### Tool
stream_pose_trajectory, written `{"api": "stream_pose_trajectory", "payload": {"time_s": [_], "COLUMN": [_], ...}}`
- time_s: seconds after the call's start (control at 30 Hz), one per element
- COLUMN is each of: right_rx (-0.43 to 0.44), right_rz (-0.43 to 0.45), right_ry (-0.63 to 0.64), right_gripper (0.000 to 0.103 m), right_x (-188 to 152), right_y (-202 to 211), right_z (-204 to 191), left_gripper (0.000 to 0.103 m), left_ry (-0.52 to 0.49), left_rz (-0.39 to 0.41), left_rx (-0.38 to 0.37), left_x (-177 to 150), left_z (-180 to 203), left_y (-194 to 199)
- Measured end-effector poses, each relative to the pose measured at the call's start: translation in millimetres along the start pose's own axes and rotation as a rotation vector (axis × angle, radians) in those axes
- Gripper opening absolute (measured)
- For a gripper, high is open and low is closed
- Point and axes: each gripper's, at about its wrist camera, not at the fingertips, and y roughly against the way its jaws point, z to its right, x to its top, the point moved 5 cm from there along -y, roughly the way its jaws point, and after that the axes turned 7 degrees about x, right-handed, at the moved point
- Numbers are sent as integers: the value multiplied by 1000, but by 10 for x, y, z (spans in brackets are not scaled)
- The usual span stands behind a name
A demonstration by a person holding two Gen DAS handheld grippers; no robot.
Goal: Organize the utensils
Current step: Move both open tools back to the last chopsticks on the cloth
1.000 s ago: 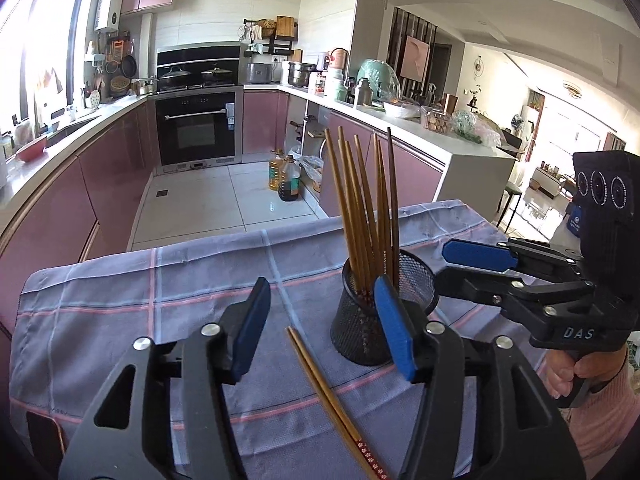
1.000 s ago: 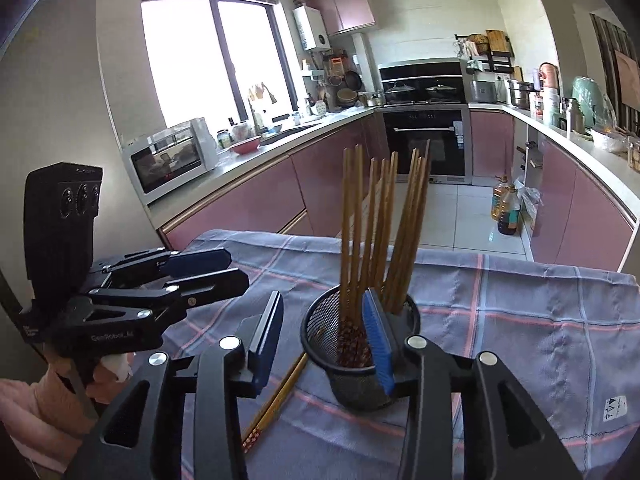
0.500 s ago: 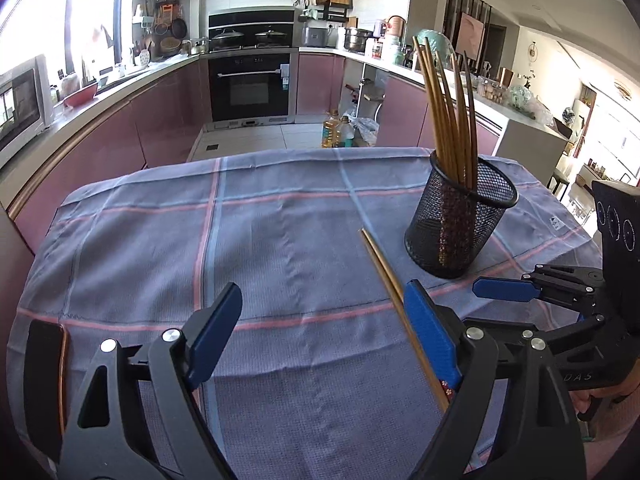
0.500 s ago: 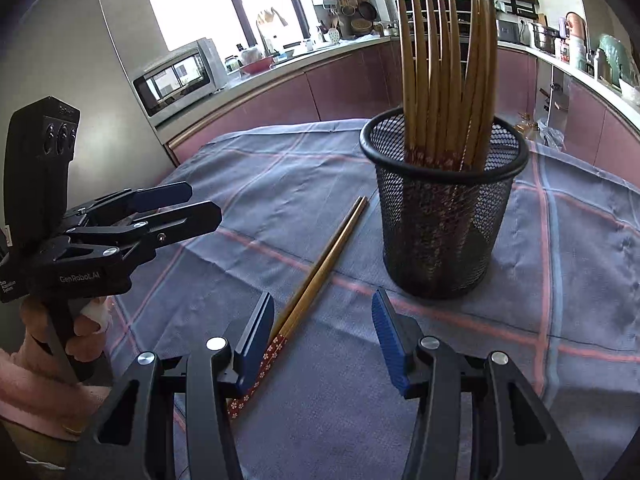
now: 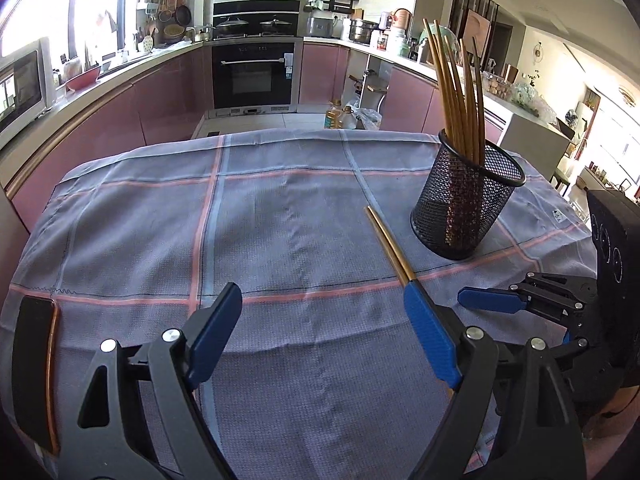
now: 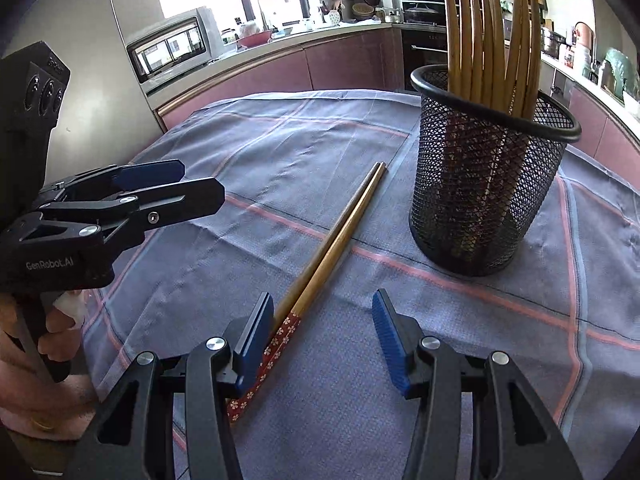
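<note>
Mesh cup (image 6: 488, 184) upright, full w/ chopsticks (image 6: 492, 36); loose pair (image 6: 336, 240) beside.

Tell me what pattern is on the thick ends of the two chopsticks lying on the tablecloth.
Red with small white flowers, on the loose chopsticks; clearest in the right wrist view.

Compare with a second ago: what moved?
Both tongs dropped toward the blue checked tablecloth and opened wider. The right tongs now straddle the red patterned ends of the loose wooden chopstick pair; the left tongs are empty. Nothing gripped. The black mesh holder and the pair stayed put.
</note>
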Motion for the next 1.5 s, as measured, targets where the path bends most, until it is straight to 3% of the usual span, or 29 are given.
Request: {"api": "stream_pose_trajectory", "payload": {"time_s": [0.5,0.87,1.03,1.33,1.5], "right_rx": [-29,-8,-6,4,-2], "right_rz": [-9,-18,-17,-15,-17], "right_ry": [-17,-67,-70,-88,-82], "right_gripper": [46,37,35,34,34], "right_x": [-65,-102,-95,-101,-62], "right_y": [82,163,165,180,146], "right_z": [84,207,217,269,256], "left_gripper": [82,77,69,67,53], "left_ry": [-27,-111,-147,-165,-169], "left_rz": [-24,-56,-93,-135,-132], "left_rx": [-22,-55,-51,-71,-71], "left_x": [-69,-149,-177,-244,-253], "left_z": [94,332,472,547,567], "left_y": [-86,-188,-313,-436,-426]}}
